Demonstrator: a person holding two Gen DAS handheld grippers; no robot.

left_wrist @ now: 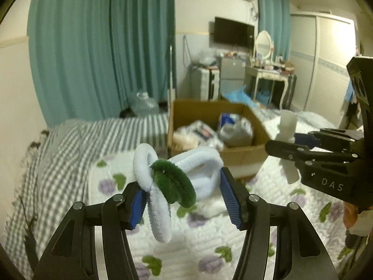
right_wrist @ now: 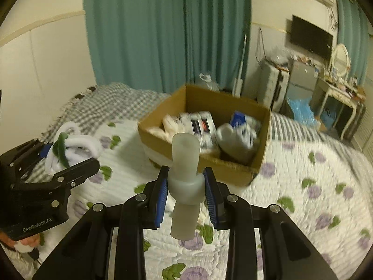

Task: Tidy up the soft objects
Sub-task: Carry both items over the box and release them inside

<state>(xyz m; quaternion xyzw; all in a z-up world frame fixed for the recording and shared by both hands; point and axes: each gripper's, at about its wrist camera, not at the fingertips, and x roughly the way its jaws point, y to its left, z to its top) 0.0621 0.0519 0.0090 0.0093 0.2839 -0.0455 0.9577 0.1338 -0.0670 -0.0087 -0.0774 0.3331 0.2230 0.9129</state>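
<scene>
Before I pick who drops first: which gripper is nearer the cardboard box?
Right, though only slightly. The right gripper, clamping the white tube, sits just short of the cardboard box. The left gripper, with the white-and-green loops, hangs farther back, leftward.

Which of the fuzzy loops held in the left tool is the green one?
In the left tool, the green loop is the dark ring at the centre, threaded around the white loops, which fan out to each side and hang below.
</scene>
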